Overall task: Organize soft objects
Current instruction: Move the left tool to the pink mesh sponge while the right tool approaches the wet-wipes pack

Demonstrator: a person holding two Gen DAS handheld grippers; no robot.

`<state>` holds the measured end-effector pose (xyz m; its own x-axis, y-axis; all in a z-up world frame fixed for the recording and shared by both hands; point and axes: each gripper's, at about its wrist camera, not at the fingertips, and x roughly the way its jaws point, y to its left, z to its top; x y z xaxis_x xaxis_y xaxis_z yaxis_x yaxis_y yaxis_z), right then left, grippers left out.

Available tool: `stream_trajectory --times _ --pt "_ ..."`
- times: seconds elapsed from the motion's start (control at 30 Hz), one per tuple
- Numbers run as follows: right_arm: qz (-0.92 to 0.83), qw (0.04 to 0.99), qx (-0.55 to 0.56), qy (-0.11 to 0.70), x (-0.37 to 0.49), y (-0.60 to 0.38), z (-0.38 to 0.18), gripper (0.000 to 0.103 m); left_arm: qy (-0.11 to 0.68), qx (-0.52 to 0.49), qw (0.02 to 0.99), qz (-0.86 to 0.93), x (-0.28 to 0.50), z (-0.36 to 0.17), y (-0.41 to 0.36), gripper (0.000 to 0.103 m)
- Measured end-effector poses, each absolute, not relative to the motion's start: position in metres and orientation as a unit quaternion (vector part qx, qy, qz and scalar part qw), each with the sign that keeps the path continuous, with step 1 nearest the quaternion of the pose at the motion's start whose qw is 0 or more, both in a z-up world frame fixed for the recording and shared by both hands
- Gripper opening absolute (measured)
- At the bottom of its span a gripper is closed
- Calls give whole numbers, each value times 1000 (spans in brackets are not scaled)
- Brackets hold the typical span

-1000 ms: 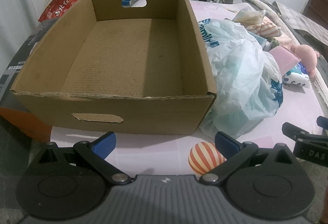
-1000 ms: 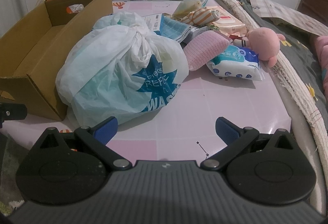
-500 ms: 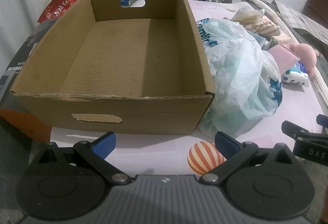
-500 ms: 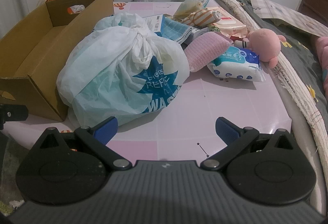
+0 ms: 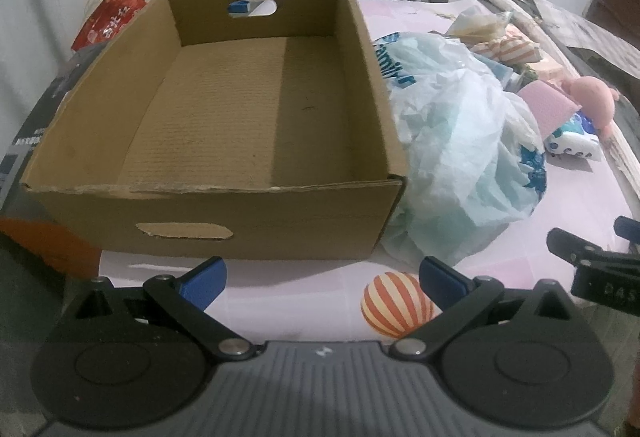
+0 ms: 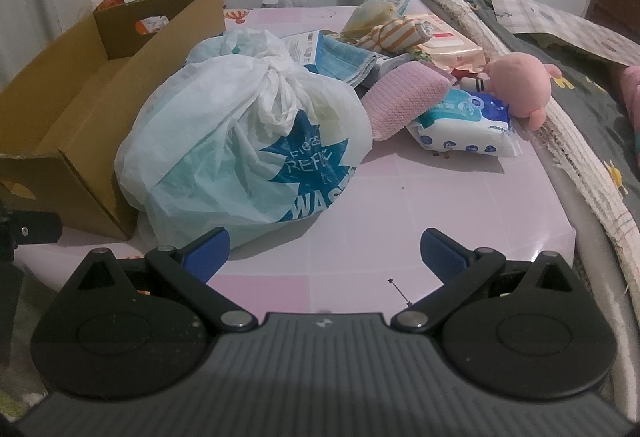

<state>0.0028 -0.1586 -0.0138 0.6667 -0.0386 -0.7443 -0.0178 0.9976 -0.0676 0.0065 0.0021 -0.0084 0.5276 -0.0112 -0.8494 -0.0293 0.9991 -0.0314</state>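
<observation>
An empty cardboard box (image 5: 208, 213) (image 6: 72, 125) stands on the pink table. To its right lies a knotted white plastic bag (image 5: 460, 157) (image 6: 248, 157). An orange-striped ball (image 5: 396, 307) rests by my left gripper's right finger. My left gripper (image 5: 322, 277) is open in front of the box, holding nothing. My right gripper (image 6: 324, 251) is open just before the bag, empty. Behind the bag lie a pink knitted cloth (image 6: 404, 97), a pink plush toy (image 6: 520, 81), a blue-white tissue pack (image 6: 468, 127) and a striped cloth roll (image 6: 400, 33).
A folded blue cloth (image 6: 348, 57) and a pink wipes pack (image 6: 452, 51) sit in the pile. A rolled mat (image 6: 580, 157) borders the table's right edge (image 6: 560, 221). A red snack bag (image 5: 108, 21) leans behind the box. Part of the right gripper (image 5: 592, 269) shows in the left wrist view.
Both views have shifted very slightly closer to the table. Nothing on the table has moved and both grippers stay open.
</observation>
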Motion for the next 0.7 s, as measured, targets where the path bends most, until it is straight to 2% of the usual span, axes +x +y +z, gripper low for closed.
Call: stream_trajectory --times 0.27,0.53,0.63,0.7 --pt "-20 935 -2 354 -7 -194 -11 102 408 41 909 -72 1 43 -25 102" --pt "-51 954 62 287 -2 -264 -6 102 340 80 924 -155 48 88 -79 102" --pt "-62 954 108 273 4 -295 -8 102 339 93 917 -187 72 90 -110 99" --pt "-62 951 147 265 7 -316 -10 102 343 102 911 -204 86 85 -132 92"
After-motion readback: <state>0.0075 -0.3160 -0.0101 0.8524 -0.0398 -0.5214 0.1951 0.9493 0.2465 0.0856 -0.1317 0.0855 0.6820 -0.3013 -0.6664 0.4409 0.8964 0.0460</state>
